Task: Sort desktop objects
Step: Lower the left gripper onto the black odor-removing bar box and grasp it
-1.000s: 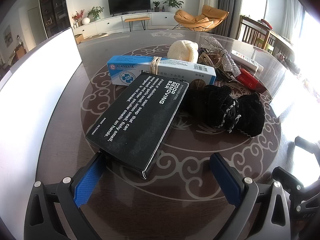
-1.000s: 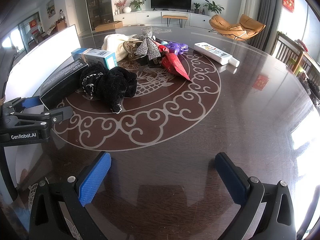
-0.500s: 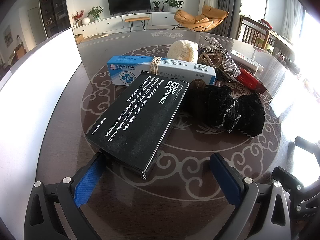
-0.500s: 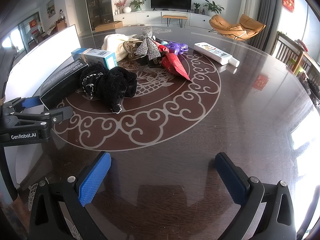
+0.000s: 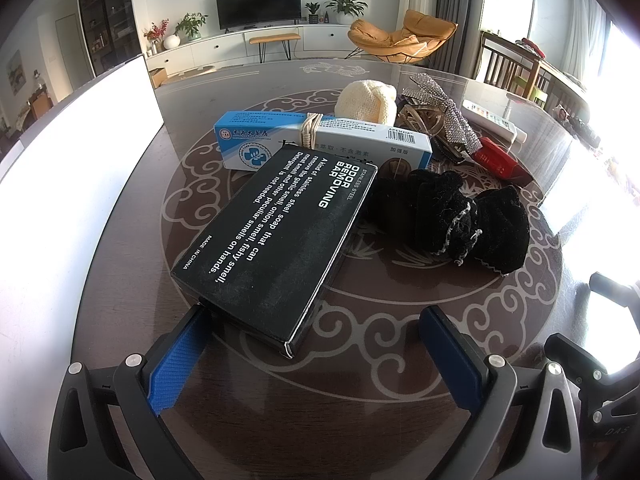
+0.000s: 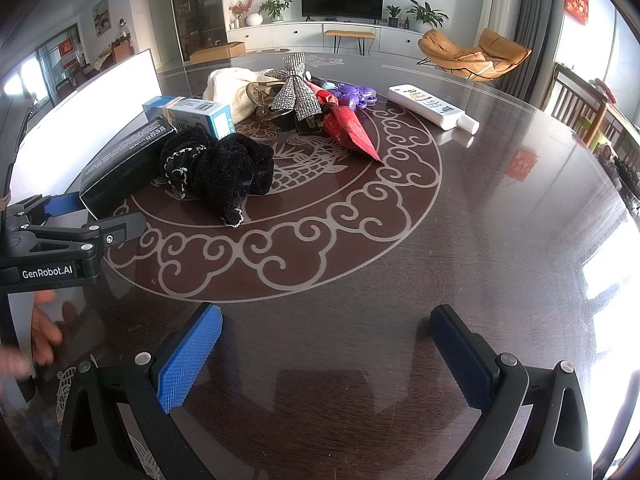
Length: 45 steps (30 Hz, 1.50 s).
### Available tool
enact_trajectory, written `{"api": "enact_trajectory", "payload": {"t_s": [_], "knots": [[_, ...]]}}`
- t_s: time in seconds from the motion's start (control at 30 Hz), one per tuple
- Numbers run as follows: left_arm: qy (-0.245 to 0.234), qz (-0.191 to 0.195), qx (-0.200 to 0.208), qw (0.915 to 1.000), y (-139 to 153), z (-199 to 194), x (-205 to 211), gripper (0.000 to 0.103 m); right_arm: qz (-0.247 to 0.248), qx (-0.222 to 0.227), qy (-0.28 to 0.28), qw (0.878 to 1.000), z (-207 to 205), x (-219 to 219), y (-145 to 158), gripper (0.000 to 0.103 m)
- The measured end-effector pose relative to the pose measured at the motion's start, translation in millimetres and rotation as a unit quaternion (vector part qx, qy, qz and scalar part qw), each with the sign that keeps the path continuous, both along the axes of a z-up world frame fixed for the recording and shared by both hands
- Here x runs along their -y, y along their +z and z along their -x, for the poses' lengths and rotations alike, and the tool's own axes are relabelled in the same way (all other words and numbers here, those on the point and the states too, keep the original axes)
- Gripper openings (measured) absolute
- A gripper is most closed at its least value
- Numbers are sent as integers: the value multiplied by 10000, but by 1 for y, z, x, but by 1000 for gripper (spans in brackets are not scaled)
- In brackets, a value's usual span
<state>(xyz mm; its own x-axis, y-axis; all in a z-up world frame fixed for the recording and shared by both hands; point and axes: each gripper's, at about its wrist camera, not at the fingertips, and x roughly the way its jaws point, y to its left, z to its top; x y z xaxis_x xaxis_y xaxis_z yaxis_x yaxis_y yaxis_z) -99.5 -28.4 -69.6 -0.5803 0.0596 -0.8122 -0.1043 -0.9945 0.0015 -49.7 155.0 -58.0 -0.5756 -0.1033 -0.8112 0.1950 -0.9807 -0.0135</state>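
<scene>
A black soap box (image 5: 280, 240) lies on the dark round table (image 6: 440, 260), its near end between the blue pads of my open left gripper (image 5: 316, 348). Behind it rests a blue-and-white medicine box (image 5: 320, 140), with a black fuzzy cloth (image 5: 460, 216) to the right. In the right wrist view the same black soap box (image 6: 124, 164), black fuzzy cloth (image 6: 220, 168) and medicine box (image 6: 192, 114) sit at the left. My right gripper (image 6: 324, 344) is open over bare tabletop, holding nothing.
Farther back lie a cream knit item (image 5: 370, 102), a sequined bow (image 6: 296, 88), a red packet (image 6: 348, 130), a purple toy (image 6: 352, 94) and a white tube (image 6: 432, 106). A white board (image 5: 72, 140) stands along the left. A hand (image 6: 40, 336) shows at the lower left.
</scene>
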Motion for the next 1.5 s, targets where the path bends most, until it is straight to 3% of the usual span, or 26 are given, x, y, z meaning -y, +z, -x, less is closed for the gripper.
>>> {"api": "enact_trajectory", "payload": {"t_s": [0.07,0.13,0.23,0.43,0.47,0.53,0.6,0.63,0.73,0.87,0.9,1.0,1.13,1.3,1.43,1.5], "knots": [[-141,25,129,9998,0,7,-1,103,0,0,-1,10000,0,0,0,103],[-480,90,520,9975,4,17,3,103,-1,0,0,10000,0,0,0,103],[-413,195,866,9952,8,42,9,103,-1,0,-1,10000,0,0,0,103],[-423,117,773,9960,10,72,10,101,-1,0,0,10000,0,0,0,103],[-495,148,665,9964,11,70,8,96,0,0,0,10000,0,0,0,103],[-700,98,357,9969,16,58,6,72,0,0,1,10000,0,0,0,103],[-768,68,198,9968,16,44,7,57,0,0,1,10000,0,0,0,103],[-774,-15,172,9968,18,33,9,55,0,0,1,10000,0,0,0,103],[-912,-147,204,9955,21,1,11,56,0,0,1,10000,0,0,0,103],[-1131,-32,291,9932,24,-21,8,57,0,0,0,10000,0,0,0,103],[-1093,56,251,9937,27,-19,10,59,0,0,-1,10000,0,0,0,103],[-1005,194,130,9947,35,0,14,77,0,0,-1,10000,0,0,0,103],[-1212,79,223,9923,43,31,8,77,-1,0,0,10000,0,0,0,103],[-1450,642,252,9870,33,62,-16,94,-1,0,0,10000,0,0,0,103],[-1623,732,24,9840,32,57,-26,91,-1,0,-1,10000,0,0,0,103],[-1673,575,-27,9842,32,52,-23,82,-1,0,-1,10000,0,0,0,103]]}}
